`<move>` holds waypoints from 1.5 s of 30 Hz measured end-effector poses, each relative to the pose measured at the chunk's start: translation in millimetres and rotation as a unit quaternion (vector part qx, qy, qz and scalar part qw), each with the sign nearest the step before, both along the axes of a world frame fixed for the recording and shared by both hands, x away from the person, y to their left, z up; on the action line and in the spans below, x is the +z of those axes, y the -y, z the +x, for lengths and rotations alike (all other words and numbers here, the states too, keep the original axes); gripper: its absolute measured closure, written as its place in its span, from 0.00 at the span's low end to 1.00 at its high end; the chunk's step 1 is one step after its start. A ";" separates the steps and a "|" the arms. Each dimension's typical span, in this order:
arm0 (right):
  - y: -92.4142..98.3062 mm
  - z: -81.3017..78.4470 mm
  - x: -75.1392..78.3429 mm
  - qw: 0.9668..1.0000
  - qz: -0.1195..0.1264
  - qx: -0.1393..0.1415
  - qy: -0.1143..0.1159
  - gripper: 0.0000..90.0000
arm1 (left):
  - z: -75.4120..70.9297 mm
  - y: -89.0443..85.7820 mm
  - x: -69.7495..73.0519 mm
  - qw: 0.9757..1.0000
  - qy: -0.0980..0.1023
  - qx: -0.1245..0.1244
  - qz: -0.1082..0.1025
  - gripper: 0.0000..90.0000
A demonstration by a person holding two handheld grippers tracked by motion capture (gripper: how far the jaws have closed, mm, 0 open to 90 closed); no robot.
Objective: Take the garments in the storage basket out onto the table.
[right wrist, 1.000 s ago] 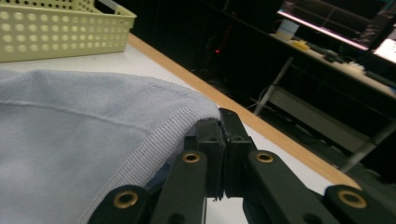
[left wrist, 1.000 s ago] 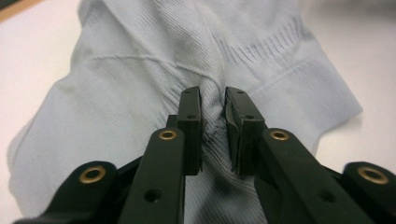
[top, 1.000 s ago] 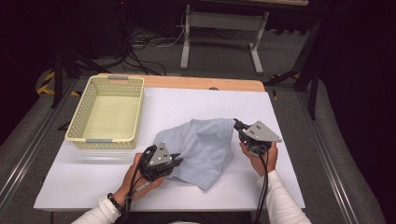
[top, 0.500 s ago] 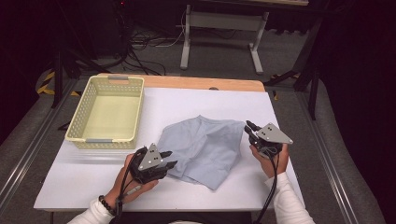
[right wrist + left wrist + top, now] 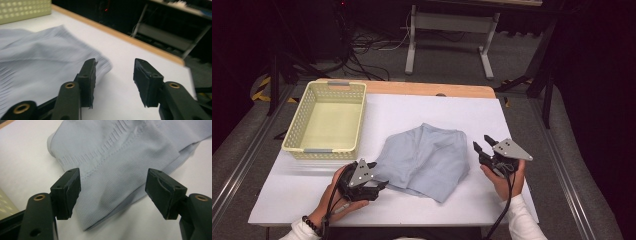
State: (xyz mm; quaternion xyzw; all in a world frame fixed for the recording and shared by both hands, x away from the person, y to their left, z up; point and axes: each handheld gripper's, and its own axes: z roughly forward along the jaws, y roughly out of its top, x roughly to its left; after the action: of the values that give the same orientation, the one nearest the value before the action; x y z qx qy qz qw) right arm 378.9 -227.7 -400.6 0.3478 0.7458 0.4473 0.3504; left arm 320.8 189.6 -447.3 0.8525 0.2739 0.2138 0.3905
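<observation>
A light blue folded garment (image 5: 427,160) lies flat in the middle of the white table (image 5: 422,115). My left gripper (image 5: 379,174) sits at its near-left corner, and its jaws have just been opening. In the left gripper view the jaws (image 5: 113,192) stand wide apart, with the garment's ribbed hem (image 5: 120,152) lying under and beyond them, untouched by the pads. My right gripper (image 5: 482,142) is just off the garment's right edge and its jaws have also just been opening. Bare table shows between its jaws (image 5: 115,80), and the cloth (image 5: 37,62) lies beside the left one.
A pale yellow plastic basket (image 5: 327,120) with nothing in it stands at the table's far left, and its wall also appears in the right gripper view (image 5: 25,8). A wooden table edge (image 5: 432,89) runs along the back. Beyond it are dark floor, cables and a metal stand.
Both grippers have opened and let go of the garment. The left has drawn back to the near left and the right has moved right. The garment now lies flatter on the table.
</observation>
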 end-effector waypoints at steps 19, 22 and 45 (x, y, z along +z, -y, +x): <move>-18.7 -7.6 -53.2 0.978 -0.009 0.042 -0.203 0.46 | 23.1 8.1 -16.6 0.998 -0.062 0.006 0.008 0.51; -18.6 -6.7 -54.5 0.974 -0.010 0.052 -0.220 0.56 | 25.1 9.3 -16.2 0.998 -0.068 0.003 0.006 0.63; 4.2 -19.2 -11.1 0.997 0.000 -0.001 -0.082 0.75 | -15.7 18.0 41.0 0.998 0.023 -0.043 -0.049 0.94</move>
State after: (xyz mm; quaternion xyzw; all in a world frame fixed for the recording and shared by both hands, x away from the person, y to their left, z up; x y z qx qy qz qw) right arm 359.7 -231.9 -411.7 0.3840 0.7714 0.4172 0.2889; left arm 305.0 171.6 -406.4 0.8384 0.2376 0.2030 0.4466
